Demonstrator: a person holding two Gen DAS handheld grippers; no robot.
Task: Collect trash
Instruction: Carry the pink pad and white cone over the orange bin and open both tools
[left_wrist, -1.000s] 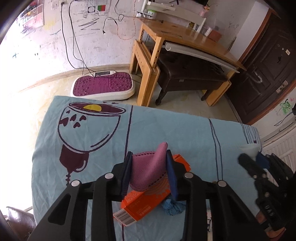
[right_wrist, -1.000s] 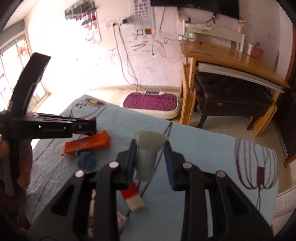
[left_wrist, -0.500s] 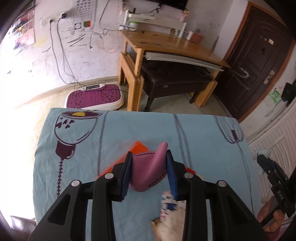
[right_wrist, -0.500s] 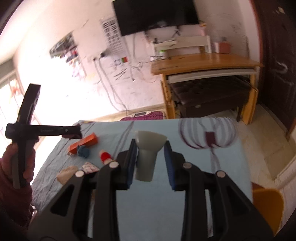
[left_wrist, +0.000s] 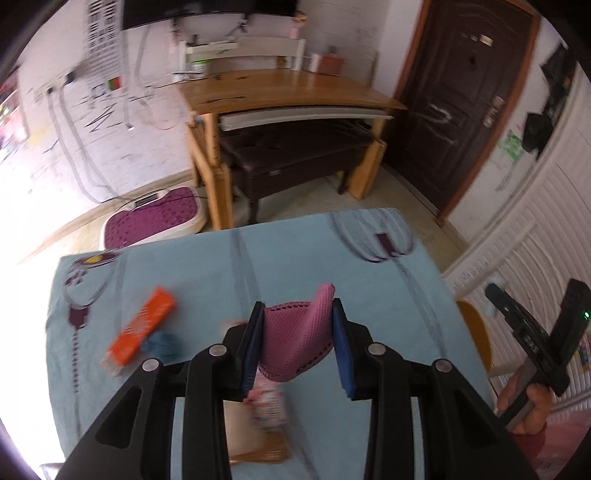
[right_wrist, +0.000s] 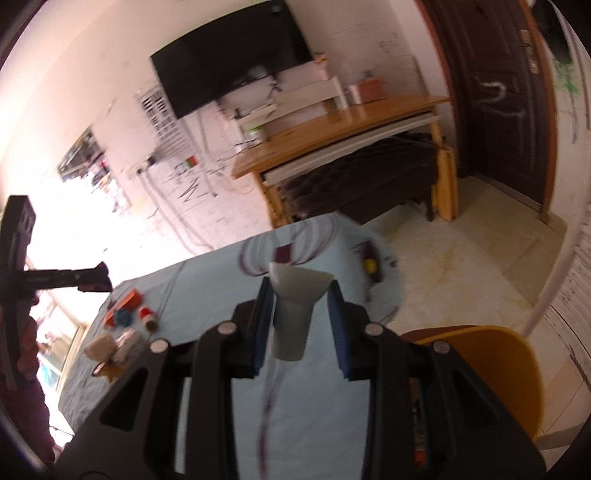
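My left gripper (left_wrist: 298, 345) is shut on a pink mesh cloth (left_wrist: 295, 338) and holds it above the blue tablecloth (left_wrist: 207, 273). My right gripper (right_wrist: 300, 319) is shut on a squashed grey paper cup (right_wrist: 293, 314), held above the table's right side. The right gripper also shows at the far right of the left wrist view (left_wrist: 517, 328). On the cloth lie an orange box (left_wrist: 142, 328), a blue crumpled ball (left_wrist: 162, 343), a printed wrapper (left_wrist: 267, 398) and brown paper (left_wrist: 255, 439). A small red-and-white bottle (right_wrist: 147, 315) lies by them.
A yellow bin (right_wrist: 491, 365) stands off the table's right edge, also seen in the left wrist view (left_wrist: 476, 332). Behind are a wooden desk (left_wrist: 280, 88), a dark bench (left_wrist: 295, 151), a purple floor mat (left_wrist: 151, 221) and a dark door (left_wrist: 465, 92).
Both grippers have swung to the right with their loads. The orange box and other trash have slid to the left in both views, and the yellow bin has come into view.
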